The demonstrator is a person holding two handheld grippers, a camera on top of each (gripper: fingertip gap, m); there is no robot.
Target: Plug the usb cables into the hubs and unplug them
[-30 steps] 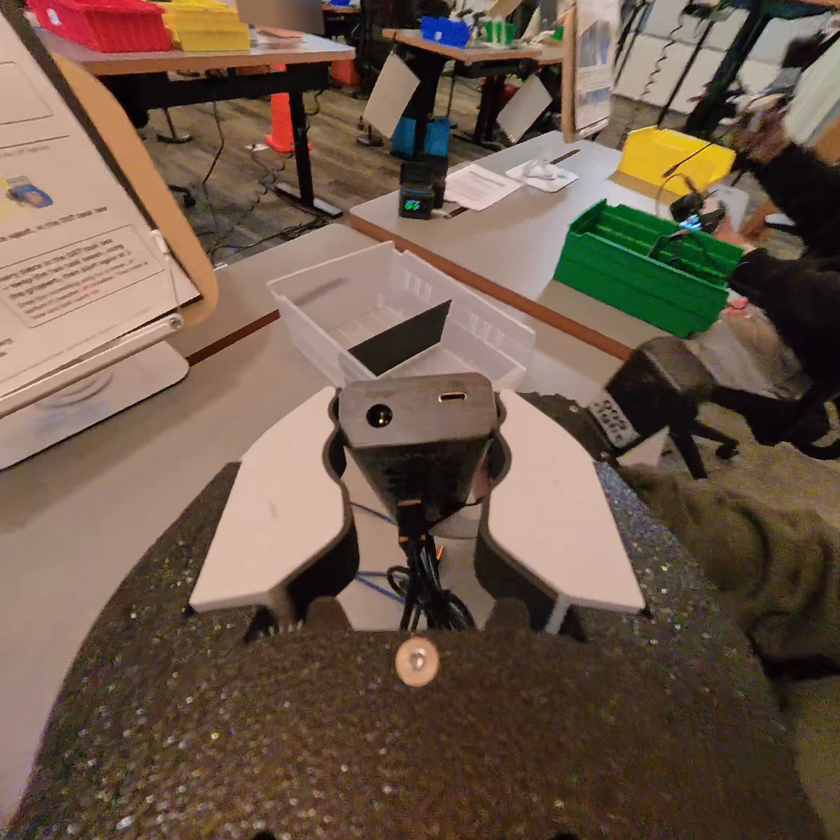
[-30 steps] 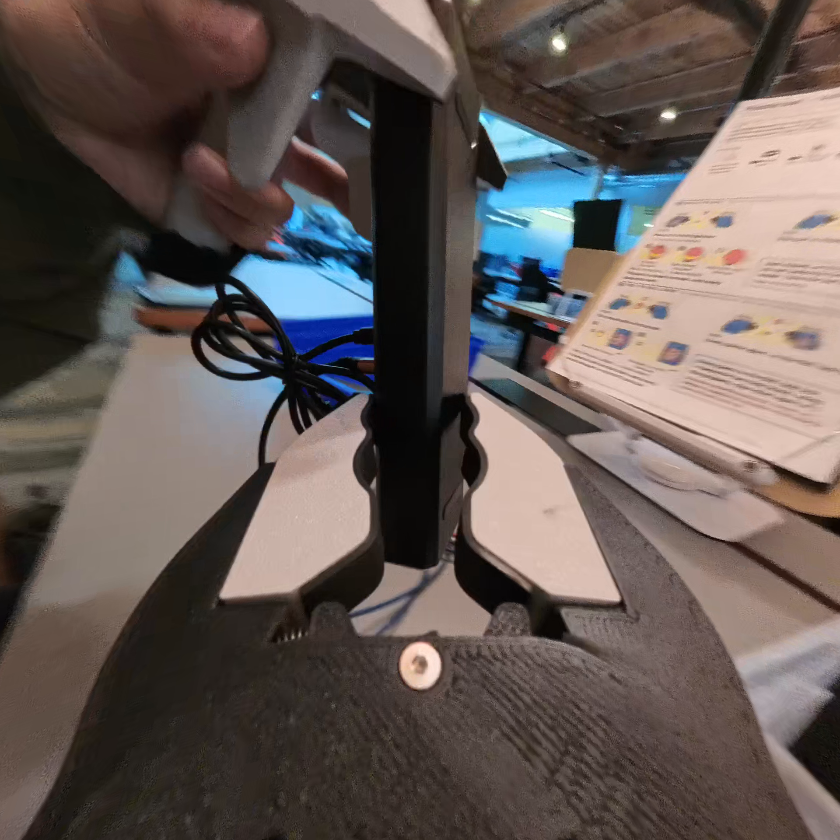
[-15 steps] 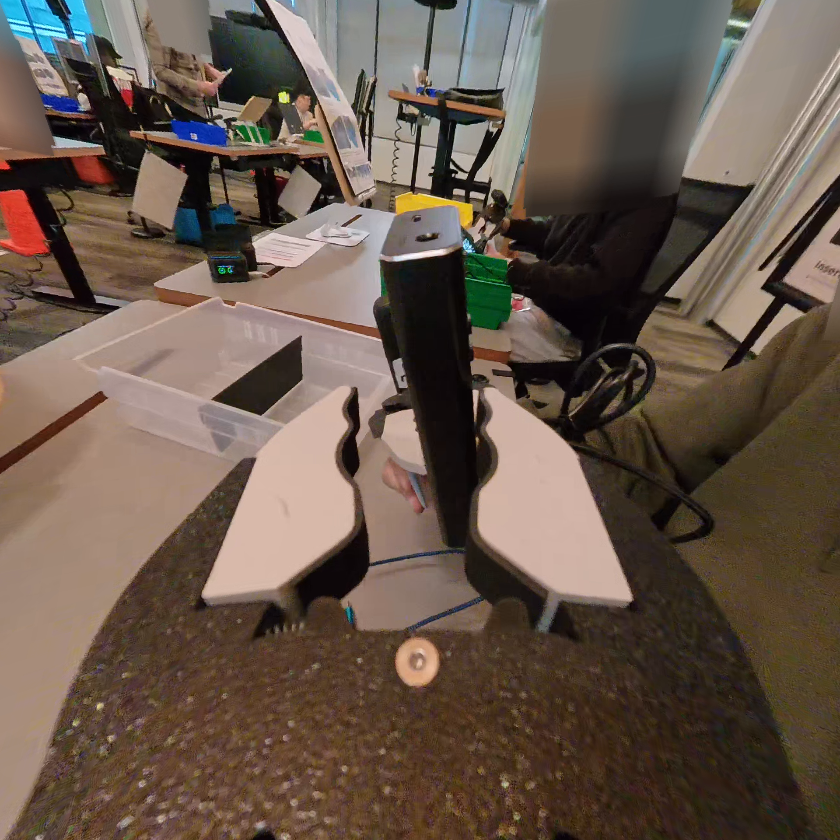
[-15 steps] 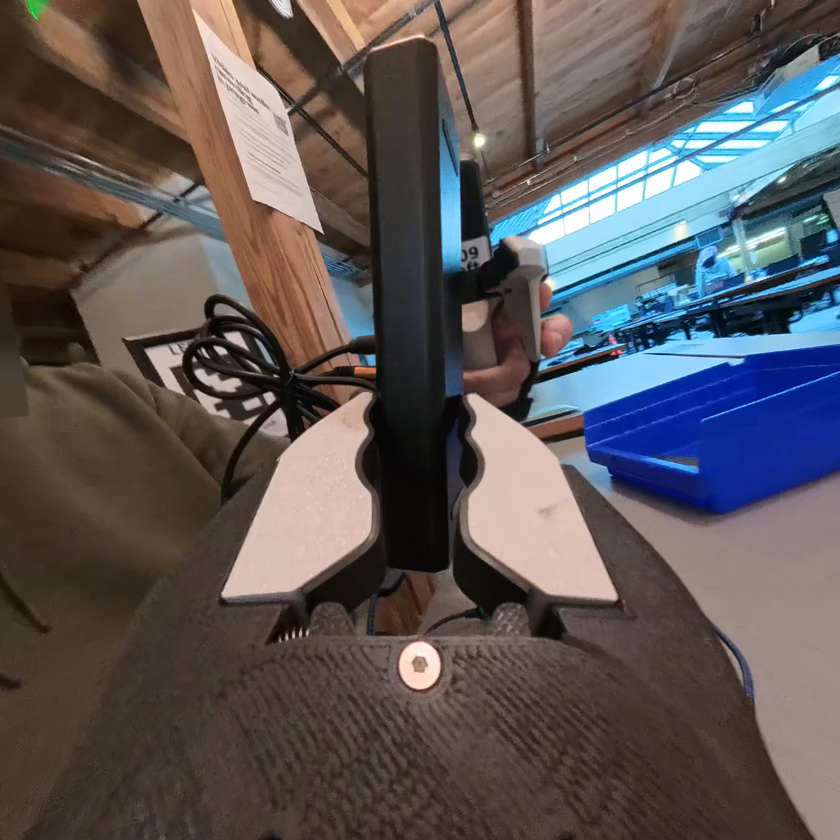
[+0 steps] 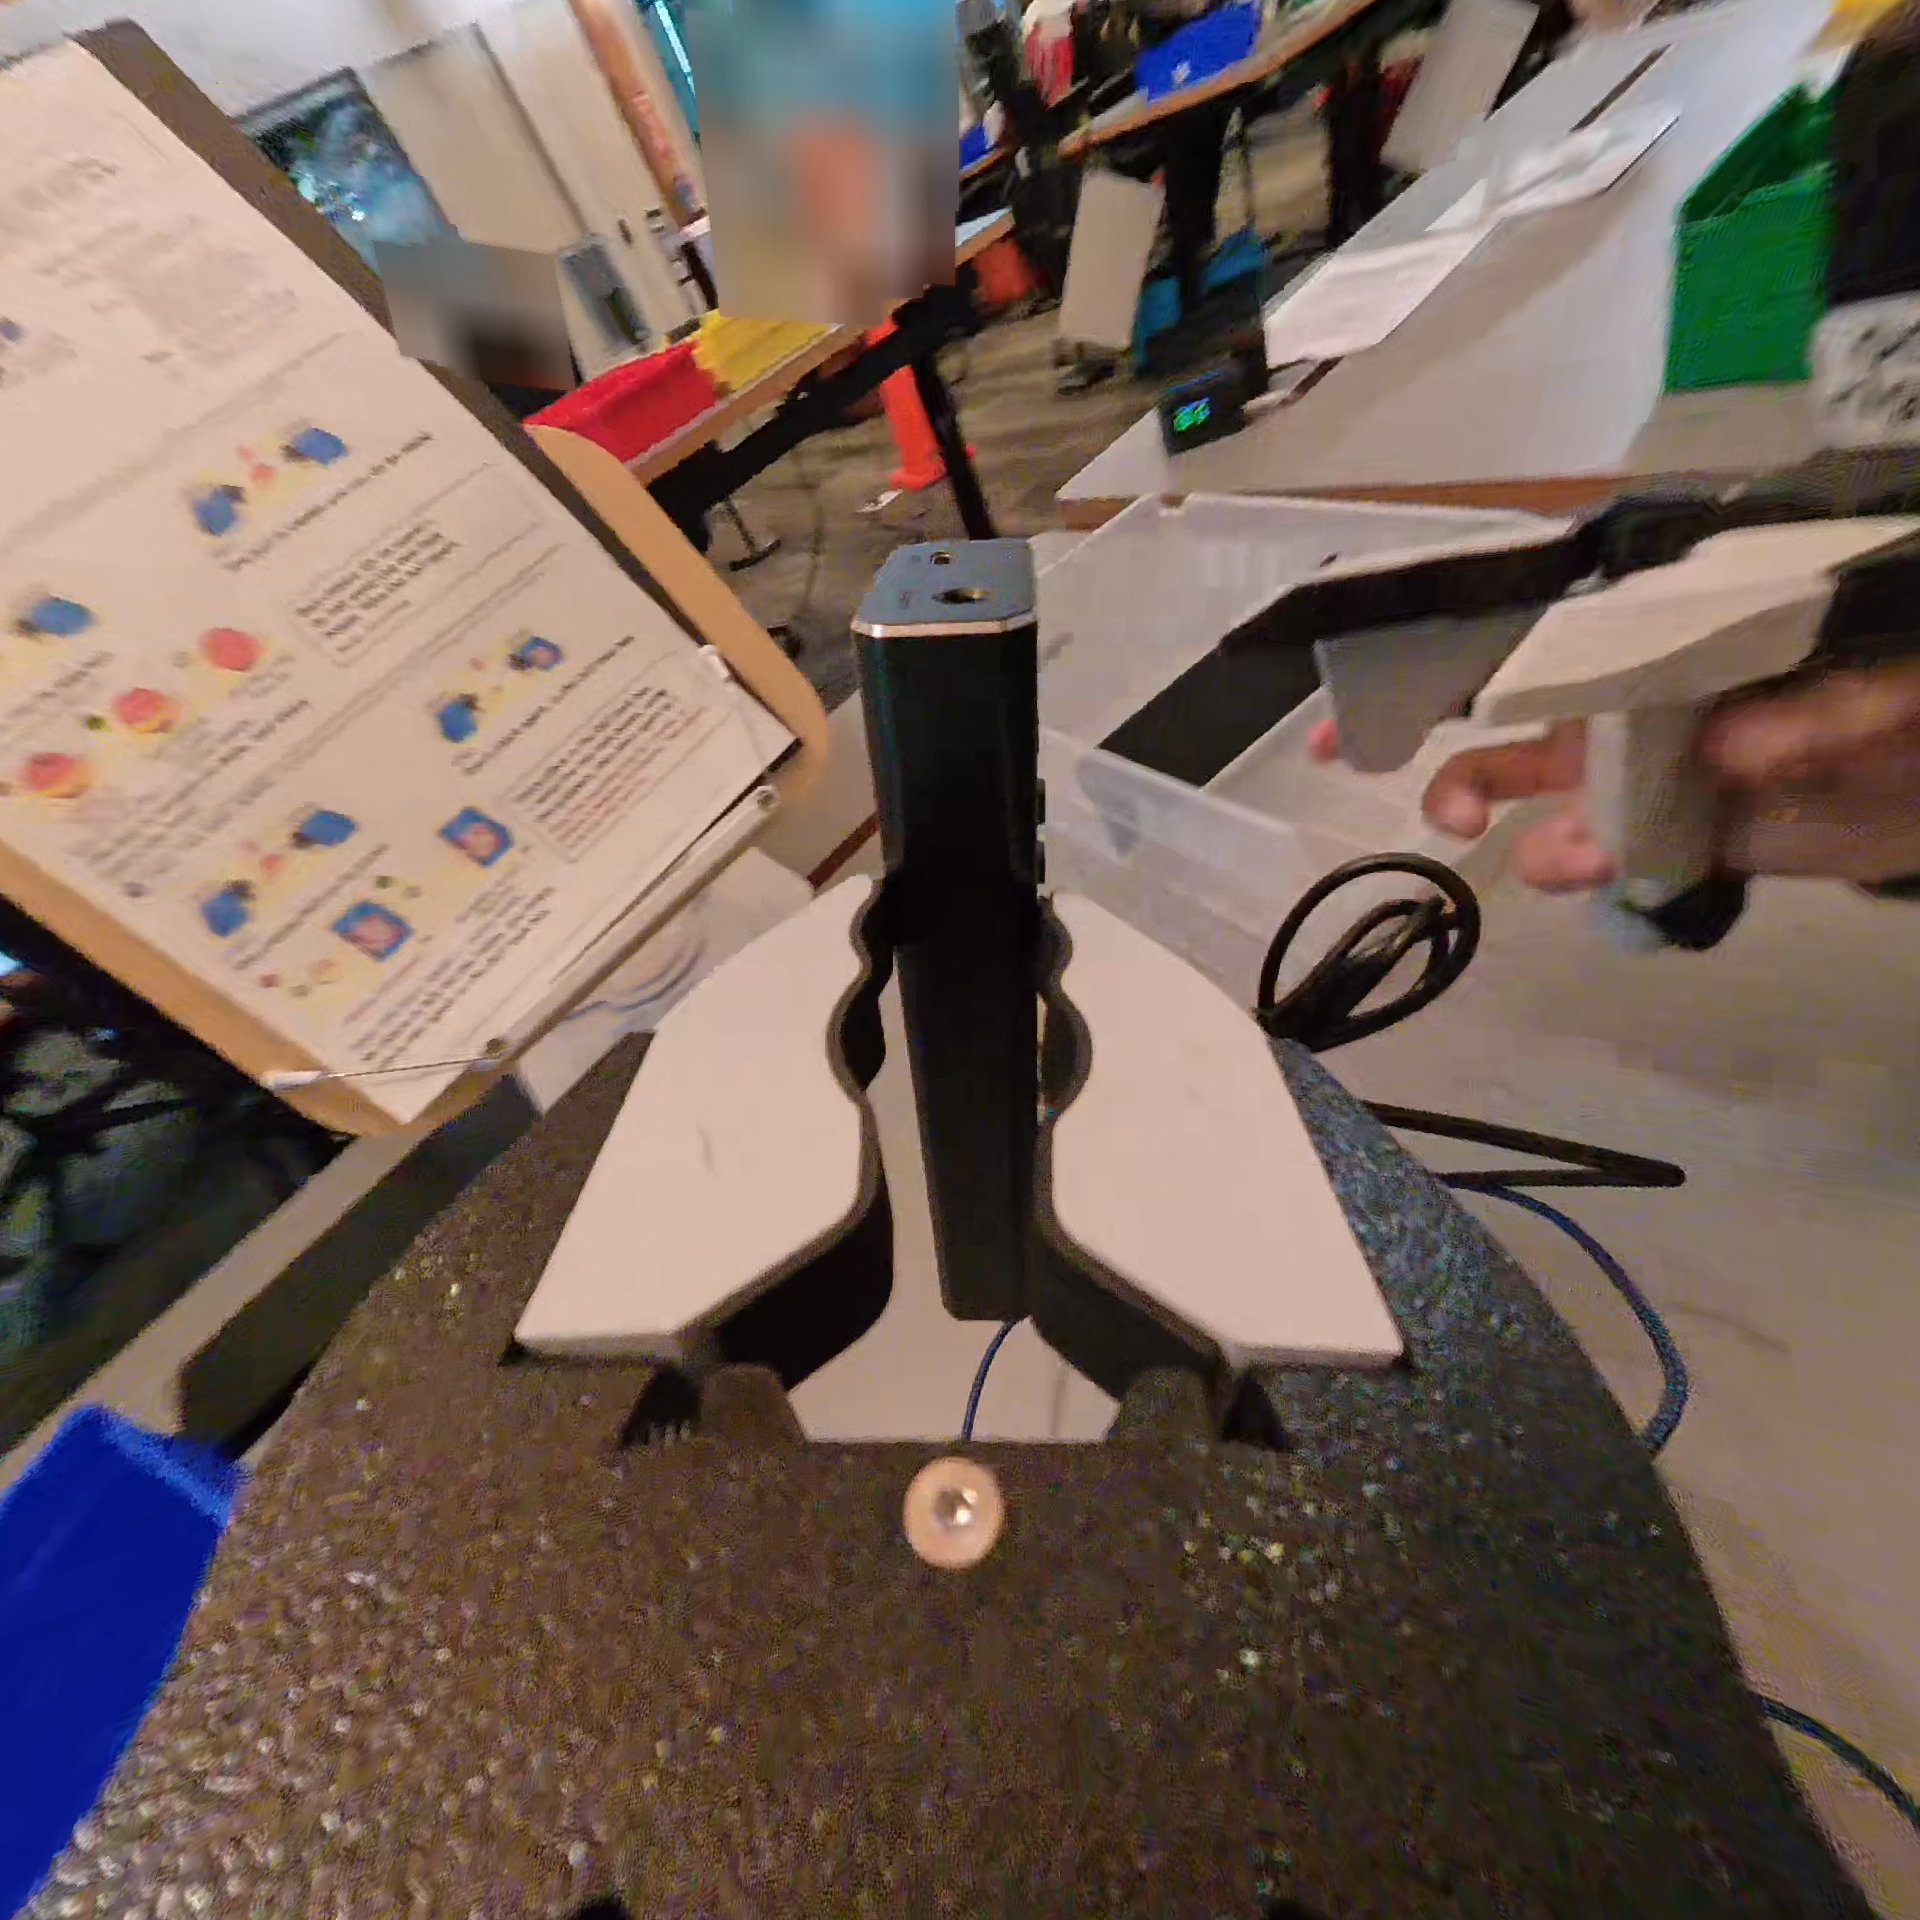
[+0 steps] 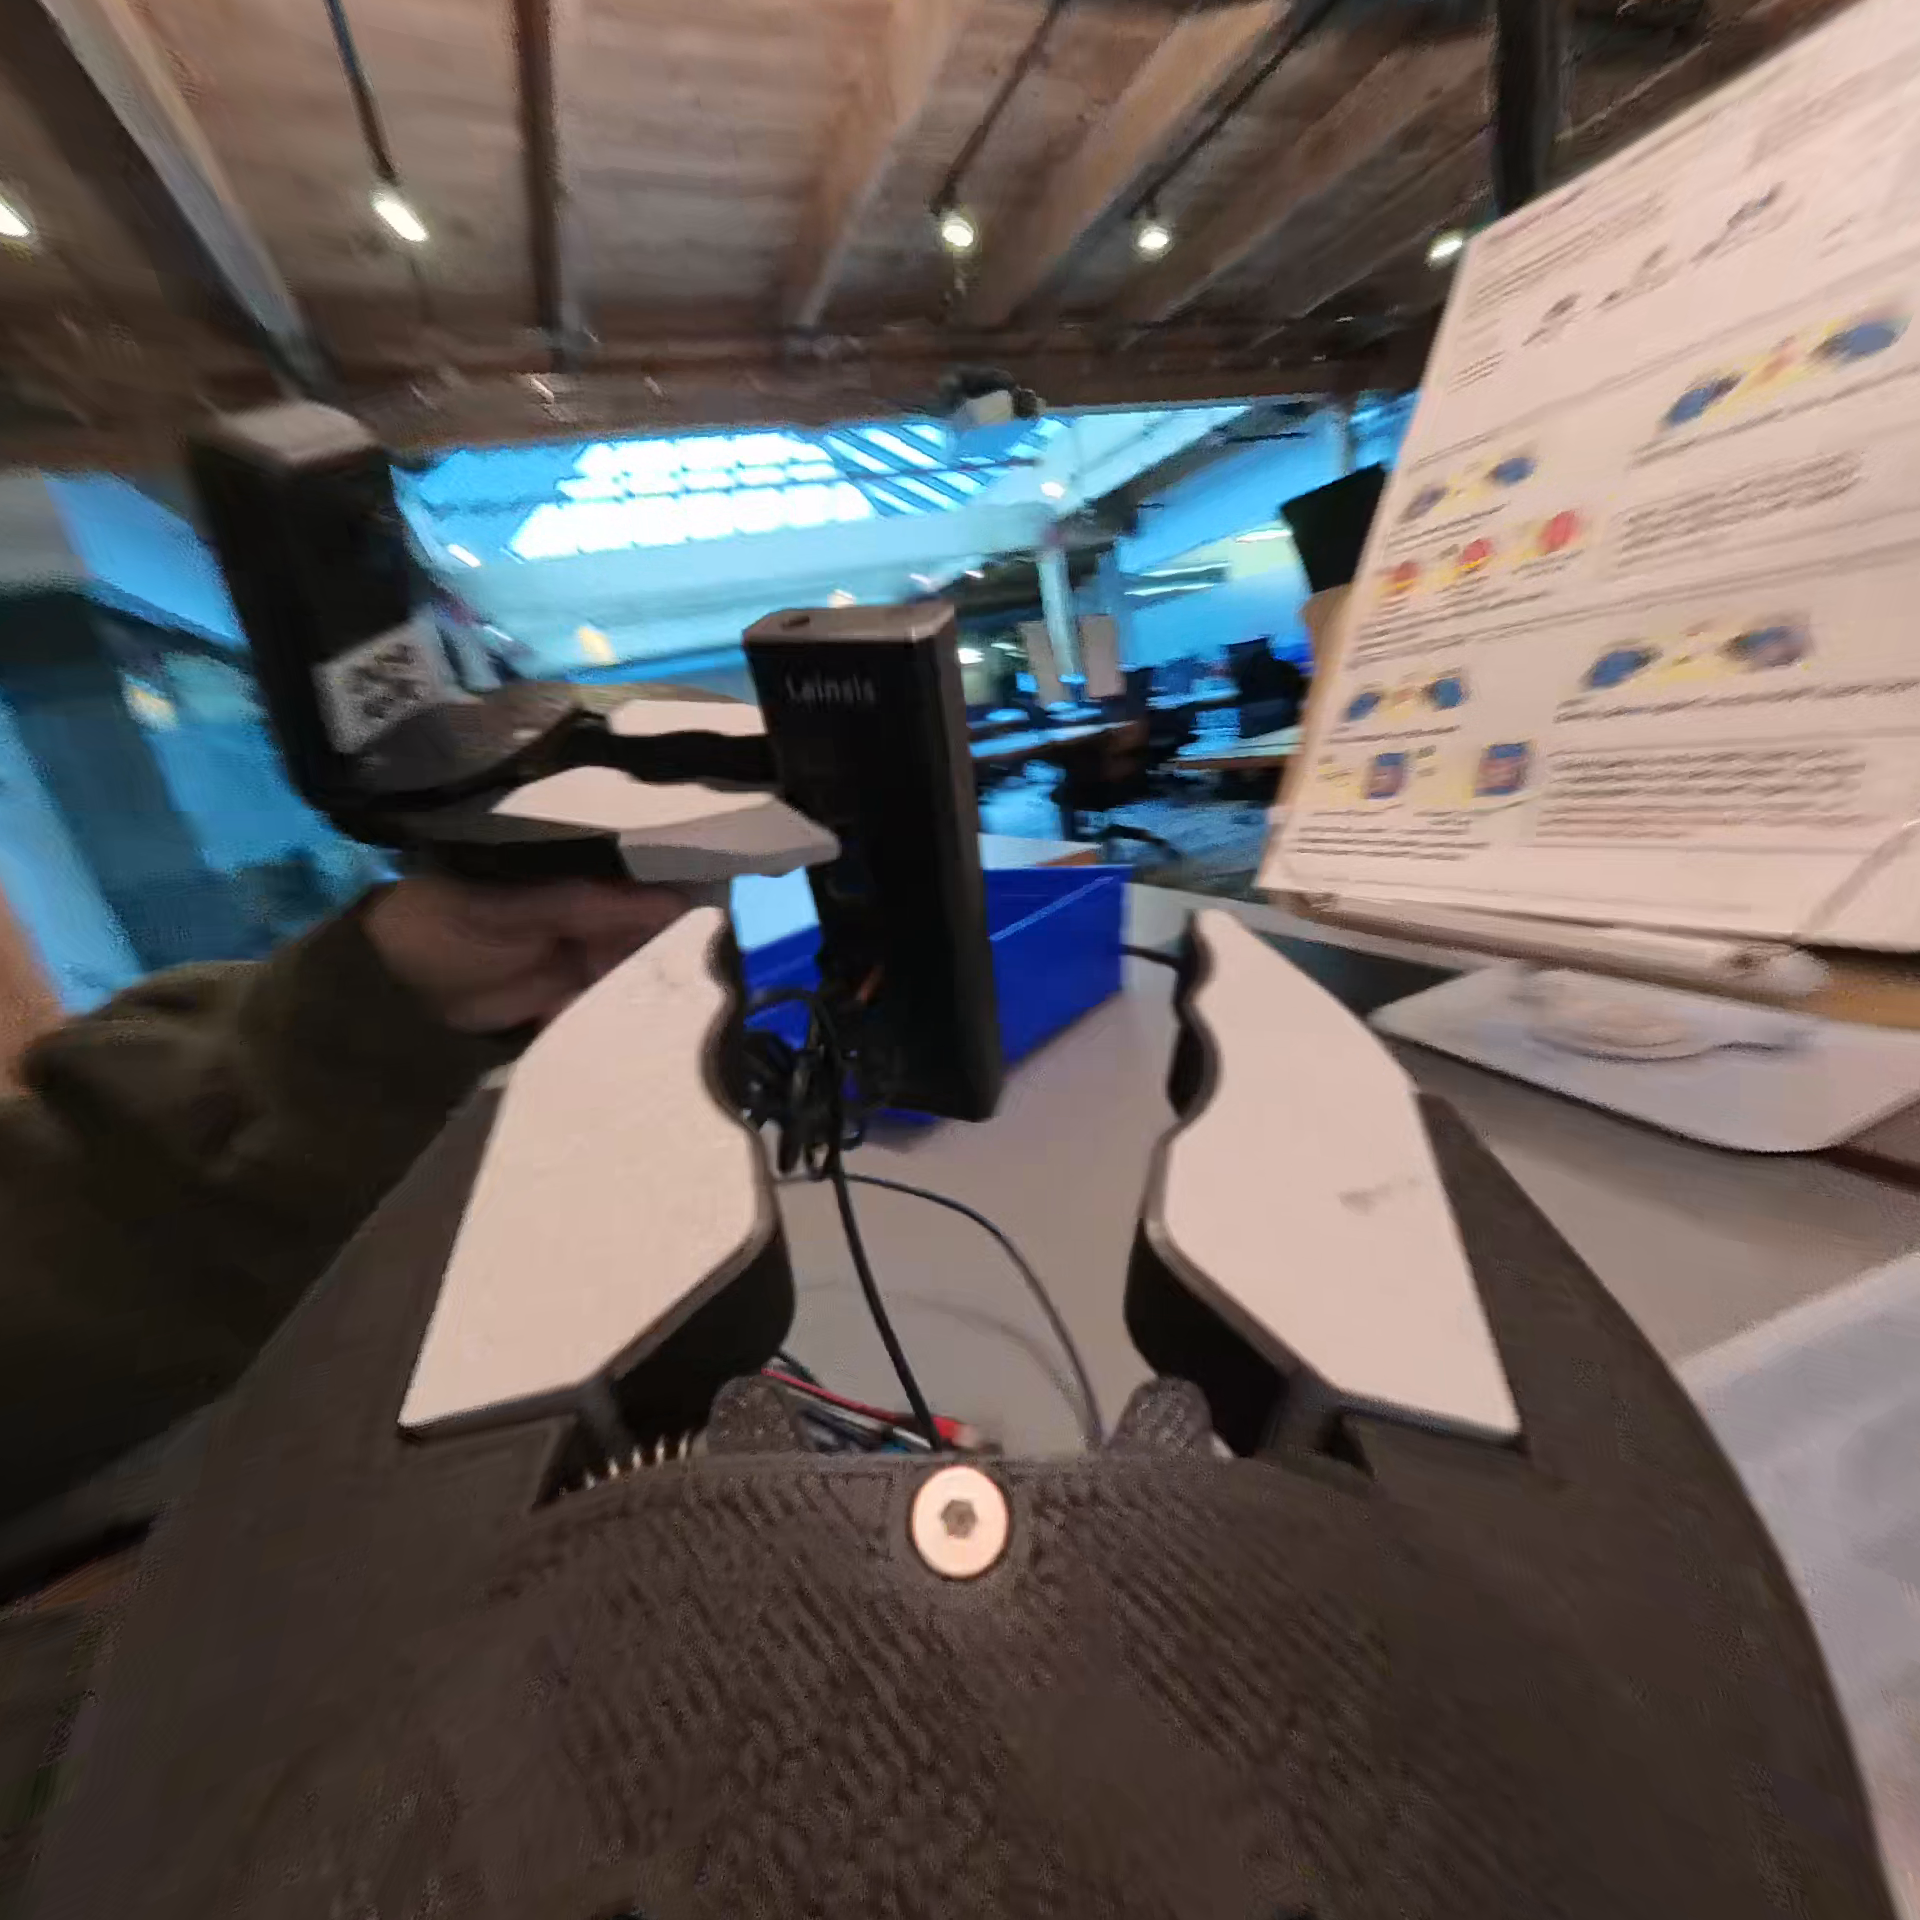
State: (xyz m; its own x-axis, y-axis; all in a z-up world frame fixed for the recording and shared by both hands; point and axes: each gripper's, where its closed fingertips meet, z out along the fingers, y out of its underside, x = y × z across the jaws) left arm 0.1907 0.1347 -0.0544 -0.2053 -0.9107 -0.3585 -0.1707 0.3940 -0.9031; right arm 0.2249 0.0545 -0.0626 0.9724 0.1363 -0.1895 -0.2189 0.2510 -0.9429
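Observation:
My left gripper (image 5: 956,914) is shut on a black USB hub (image 5: 951,748) and holds it upright above the table. A coiled black cable (image 5: 1361,956) hangs at the hub's right side. My right gripper (image 6: 951,935) is open and empty, just short of the hub (image 6: 914,831), which stands ahead between its fingers without touching them. The cable bundle (image 6: 800,1070) dangles from the hub's port side. The left gripper (image 6: 800,779) grips the hub from the left in the right wrist view. The right gripper (image 5: 1382,675) shows at right in the left wrist view, held by a hand.
An instruction board (image 5: 312,675) stands on the left, and shows in the right wrist view (image 6: 1621,644) too. A clear plastic bin (image 5: 1174,582) sits behind the hub. A blue bin (image 6: 1049,935) lies on the grey table (image 6: 1039,1195); it also shows at lower left (image 5: 83,1621). The tips of one gripper are about 10 cm away from the tips of the other.
My right gripper has opened, let go of the hub and drawn back. The left gripper keeps the hub and has swung it round toward the instruction board.

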